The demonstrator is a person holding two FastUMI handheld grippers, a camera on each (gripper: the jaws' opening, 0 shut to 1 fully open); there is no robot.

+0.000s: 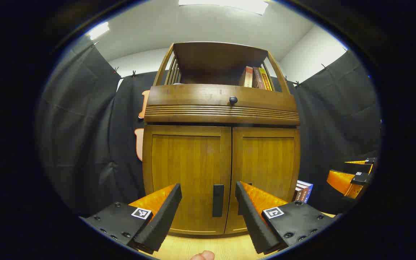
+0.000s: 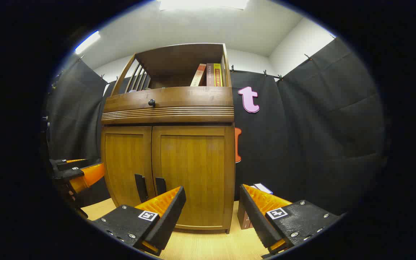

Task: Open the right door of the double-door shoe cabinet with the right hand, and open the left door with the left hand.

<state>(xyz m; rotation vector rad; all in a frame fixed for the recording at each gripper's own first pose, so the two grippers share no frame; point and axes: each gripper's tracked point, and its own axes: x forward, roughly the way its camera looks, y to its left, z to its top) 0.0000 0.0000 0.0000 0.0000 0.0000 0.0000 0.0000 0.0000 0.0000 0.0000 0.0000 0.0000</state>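
Warm brown wood fills your way ahead: the shoe cabinet stands on the pale surface with both doors shut. The left door and the right door meet at the middle seam, and a dark upright handle sits low on each one beside that seam. In the left gripper view, the left door's handle shows between your own fingers, so your left claw is lined up with it, spread wide and holding nothing, short of the cabinet. Your right claw is also wide and empty; in the right gripper view it points at the outer part of the right door, with the right door's handle off to the left of its aim.

My reading is that the right door comes first, and nothing has started. Swing the right claw across toward the seam until the handle sits between the fingers, then go in level and close on the handle itself, not on the door edge. Pull along the arc of the hinge, not straight back, or the grip may slip. Mind the books standing on the surface just beside the cabinet's right side; the door may sweep toward them. Keep the left claw back so the two handles, being close together, do not crowd you
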